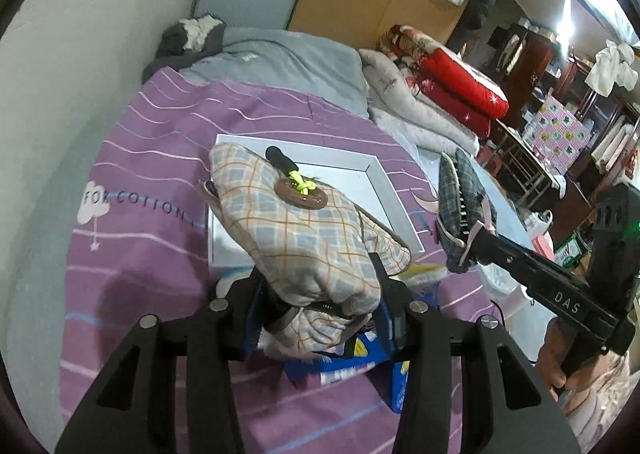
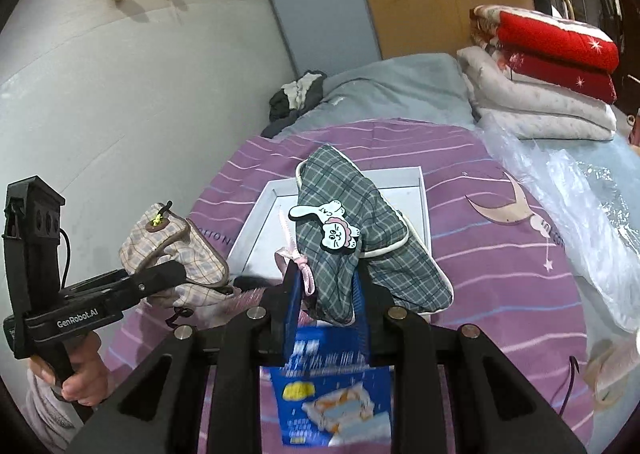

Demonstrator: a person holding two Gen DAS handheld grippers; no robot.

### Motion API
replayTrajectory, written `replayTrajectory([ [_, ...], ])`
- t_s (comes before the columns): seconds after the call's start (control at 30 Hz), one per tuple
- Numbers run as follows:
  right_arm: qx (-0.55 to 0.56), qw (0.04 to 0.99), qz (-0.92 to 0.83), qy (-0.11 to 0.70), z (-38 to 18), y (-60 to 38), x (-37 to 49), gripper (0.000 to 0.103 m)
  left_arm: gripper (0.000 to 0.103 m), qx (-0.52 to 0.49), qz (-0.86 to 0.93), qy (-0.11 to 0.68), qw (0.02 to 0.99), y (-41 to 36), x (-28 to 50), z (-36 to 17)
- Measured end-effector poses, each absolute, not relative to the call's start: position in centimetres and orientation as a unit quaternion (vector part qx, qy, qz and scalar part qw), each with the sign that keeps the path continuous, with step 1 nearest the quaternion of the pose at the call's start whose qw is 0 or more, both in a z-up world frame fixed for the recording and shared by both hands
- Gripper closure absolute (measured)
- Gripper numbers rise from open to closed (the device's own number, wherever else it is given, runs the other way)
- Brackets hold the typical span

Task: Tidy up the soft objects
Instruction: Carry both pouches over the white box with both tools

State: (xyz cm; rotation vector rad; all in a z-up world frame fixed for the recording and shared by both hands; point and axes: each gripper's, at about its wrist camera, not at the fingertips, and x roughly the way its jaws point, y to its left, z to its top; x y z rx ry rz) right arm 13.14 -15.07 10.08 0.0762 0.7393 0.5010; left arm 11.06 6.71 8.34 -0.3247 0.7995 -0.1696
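My left gripper [image 1: 318, 278] is shut on a beige plaid soft pouch [image 1: 296, 230] with a brown button and a yellow-green cord, held above a white tray [image 1: 384, 189] on the purple bedspread. It also shows at the left of the right wrist view [image 2: 176, 250]. My right gripper [image 2: 326, 290] is shut on a green plaid soft pouch [image 2: 344, 225] with a cat patch and a pink ribbon, held over the same tray [image 2: 256, 230]. The green pouch appears in the left wrist view [image 1: 460, 201], to the right of the tray.
A blue printed packet [image 2: 332, 402] lies on the bedspread below the grippers. Folded red and white quilts [image 2: 548, 69] are stacked at the far right. Clear plastic sheeting [image 2: 572, 189] lies at the right. A grey pillow [image 1: 288, 57] and dark clothes lie by the wall.
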Motion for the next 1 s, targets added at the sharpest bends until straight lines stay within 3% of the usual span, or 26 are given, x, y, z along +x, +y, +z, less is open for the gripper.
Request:
replayTrajectory([
  [0.43, 0.084, 0.852, 0.246, 0.454, 6.0, -13.3, 22.8, 0.08, 0.056, -0.119, -0.123, 0.456, 0.873, 8.1, 21.0, 4.9],
  [0.8, 0.059, 0.845, 0.227, 0.482, 3.0, -11.8, 25.2, 0.08, 0.055, -0.059, -0.115, 0.506, 0.853, 6.8, 23.6, 0.3],
  [1.0, 0.07, 0.832, 0.227, 0.502, 2.1, -11.4, 26.3, 0.081, 0.05, -0.095, -0.092, 0.528, 0.839, 8.6, 22.9, -0.3],
])
